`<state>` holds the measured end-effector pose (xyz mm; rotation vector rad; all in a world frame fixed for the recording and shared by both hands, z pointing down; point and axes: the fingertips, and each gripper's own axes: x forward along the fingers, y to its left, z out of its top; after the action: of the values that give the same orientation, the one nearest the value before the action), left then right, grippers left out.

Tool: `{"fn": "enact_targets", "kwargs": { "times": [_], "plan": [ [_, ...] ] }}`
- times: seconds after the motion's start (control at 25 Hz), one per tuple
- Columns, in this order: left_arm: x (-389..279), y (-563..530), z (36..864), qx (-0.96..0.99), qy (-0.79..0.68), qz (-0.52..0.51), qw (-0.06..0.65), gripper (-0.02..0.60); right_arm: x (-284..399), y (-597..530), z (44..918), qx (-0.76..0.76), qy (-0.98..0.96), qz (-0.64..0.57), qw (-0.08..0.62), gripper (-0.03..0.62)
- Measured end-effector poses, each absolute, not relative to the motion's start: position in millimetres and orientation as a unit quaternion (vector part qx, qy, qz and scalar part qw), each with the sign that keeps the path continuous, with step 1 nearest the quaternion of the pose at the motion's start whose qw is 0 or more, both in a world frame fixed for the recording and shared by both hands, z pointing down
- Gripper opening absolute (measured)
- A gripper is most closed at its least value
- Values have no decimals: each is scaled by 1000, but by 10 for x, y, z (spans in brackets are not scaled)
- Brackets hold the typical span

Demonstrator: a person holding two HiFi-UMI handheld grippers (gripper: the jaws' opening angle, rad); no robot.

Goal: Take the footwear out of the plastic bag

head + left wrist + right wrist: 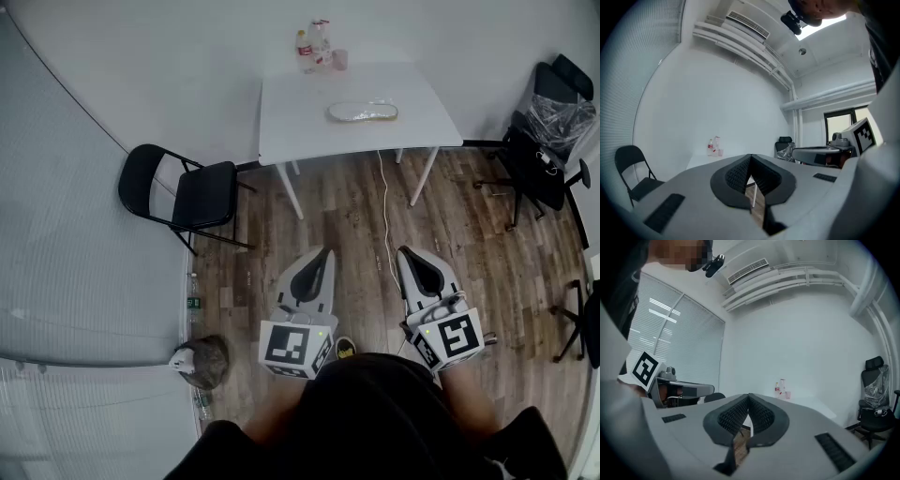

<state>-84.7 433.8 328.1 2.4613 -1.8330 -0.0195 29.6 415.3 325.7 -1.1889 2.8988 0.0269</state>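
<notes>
Plainly, left gripper (327, 250) and right gripper (403, 250) clenched empty, you risked tripping on the white cable (385, 211) before reaching the clear plastic bag (362, 112).

Plastic bag (362, 112) on table (291, 127), bottles (312, 49) behind

Your left gripper (322, 255) and right gripper (407, 253) have matt grey plastic shells, with dull, ribbed black pads (737, 175). On the smooth matt white table (309, 112) the plastic bag (362, 112) looks clear, crinkled and glossy, and the bottles (312, 47) at its far edge are clear plastic. The floor (347, 216) is faintly shiny wood plank, and the folding chair (183, 192) is black metal tube with a slightly glossy seat.
</notes>
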Motion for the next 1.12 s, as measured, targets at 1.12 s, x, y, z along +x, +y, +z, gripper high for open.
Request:
{"fn": "enact_targets", "kwargs": {
  "times": [1.12],
  "plan": [
    [-1267,4143,3249,819,-573,-10,25,20,57,3949,3304,-397,918,-7,6,15]
  ]
}}
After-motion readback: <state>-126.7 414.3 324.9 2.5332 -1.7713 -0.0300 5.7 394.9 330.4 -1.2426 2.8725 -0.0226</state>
